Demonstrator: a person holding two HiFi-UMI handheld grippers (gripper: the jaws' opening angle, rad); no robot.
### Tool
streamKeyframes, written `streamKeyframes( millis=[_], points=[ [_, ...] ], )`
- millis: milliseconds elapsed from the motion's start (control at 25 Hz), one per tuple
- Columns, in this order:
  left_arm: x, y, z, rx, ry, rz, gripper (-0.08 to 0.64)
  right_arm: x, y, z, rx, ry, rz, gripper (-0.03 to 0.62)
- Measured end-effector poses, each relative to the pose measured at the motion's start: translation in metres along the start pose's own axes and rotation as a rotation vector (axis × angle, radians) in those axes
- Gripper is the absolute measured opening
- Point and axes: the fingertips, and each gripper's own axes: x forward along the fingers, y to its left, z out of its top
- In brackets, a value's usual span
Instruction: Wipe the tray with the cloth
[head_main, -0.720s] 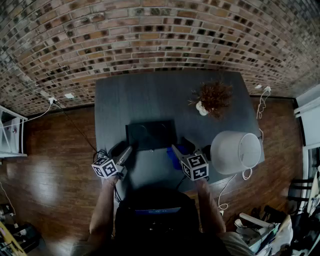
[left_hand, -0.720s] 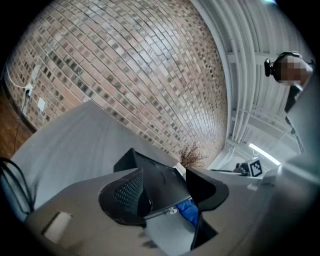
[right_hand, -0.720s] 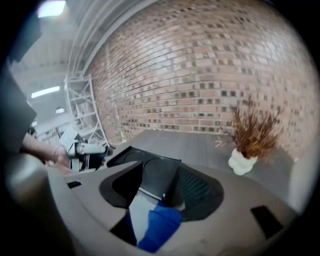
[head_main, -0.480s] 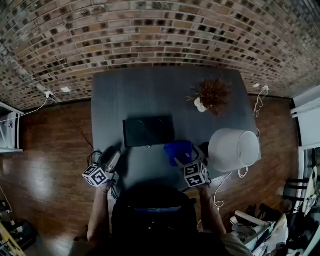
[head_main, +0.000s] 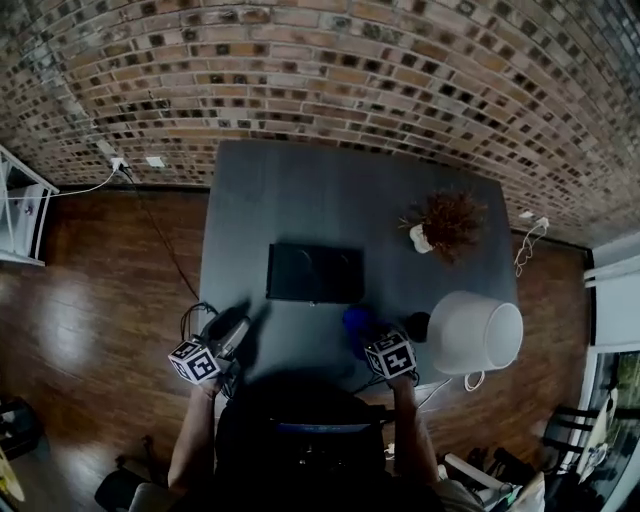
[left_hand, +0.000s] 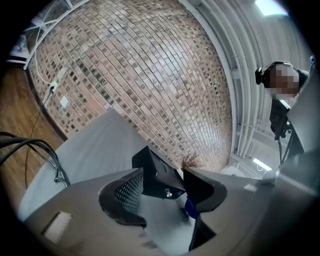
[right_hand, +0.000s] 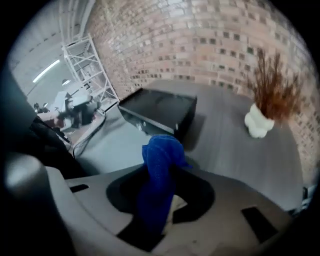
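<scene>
Head view. Table (head_main: 300, 190) fills mid-frame, with the brick wall (head_main: 320, 70) across the top and the floor (head_main: 100, 300) to the left. Tray (head_main: 315, 273) sits on the table, centre. Dried plant (head_main: 445, 222) stands on the table, up and right of the tray. Lampshade (head_main: 475, 332) sits at the table's lower right corner. Cloth (head_main: 357, 322) is below the tray's right end, between the jaws of the right gripper (head_main: 372, 338). Left gripper (head_main: 238, 325) is over the table's lower left edge, with cables (head_main: 195, 312) just beside it.

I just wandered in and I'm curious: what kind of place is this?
Likely a loft-style studio or workshop room: a brick wall, a wood floor, and a grey table with a dried plant.
</scene>
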Motion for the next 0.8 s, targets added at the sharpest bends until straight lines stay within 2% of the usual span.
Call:
streamKeyframes(
  millis=[80,160,240,320,400,480,600,640,680,800],
  points=[
    [0.003,0.002,0.008,-0.044,-0.06,-0.013,0.232,-0.026,0.009,0.073,-0.05,-0.171,-0.013,0.133],
    [0.016,-0.001,0.016,-0.096,-0.127,-0.035,0.232,-0.011,0.006,0.138,-0.072,-0.277,-0.023,0.133],
    [0.035,-0.003,0.023,-0.138,-0.176,-0.07,0.232,0.037,-0.006,0.173,-0.085,-0.246,-0.064,0.135],
    [0.057,-0.003,0.03,-0.187,-0.204,-0.108,0.233,0.082,-0.014,0.186,-0.081,-0.151,-0.111,0.133],
    [0.078,-0.002,0.033,-0.217,-0.197,-0.128,0.233,0.098,0.0,0.196,-0.105,-0.089,-0.107,0.133],
    [0.095,-0.004,0.033,-0.215,-0.174,-0.144,0.233,0.102,0.04,0.2,-0.266,-0.049,-0.043,0.133],
    [0.106,-0.012,0.025,-0.21,-0.164,-0.153,0.242,0.103,0.105,0.191,-0.618,0.009,0.062,0.133],
    [0.105,-0.013,0.023,-0.211,-0.165,-0.151,0.242,0.103,0.109,0.194,-0.67,0.021,0.069,0.133],
    [0.104,-0.013,0.021,-0.214,-0.166,-0.151,0.242,0.105,0.099,0.204,-0.661,0.013,0.051,0.133],
    [0.1,-0.016,0.018,-0.227,-0.165,-0.163,0.242,0.118,0.047,0.25,-0.488,-0.066,-0.048,0.133]
  ],
)
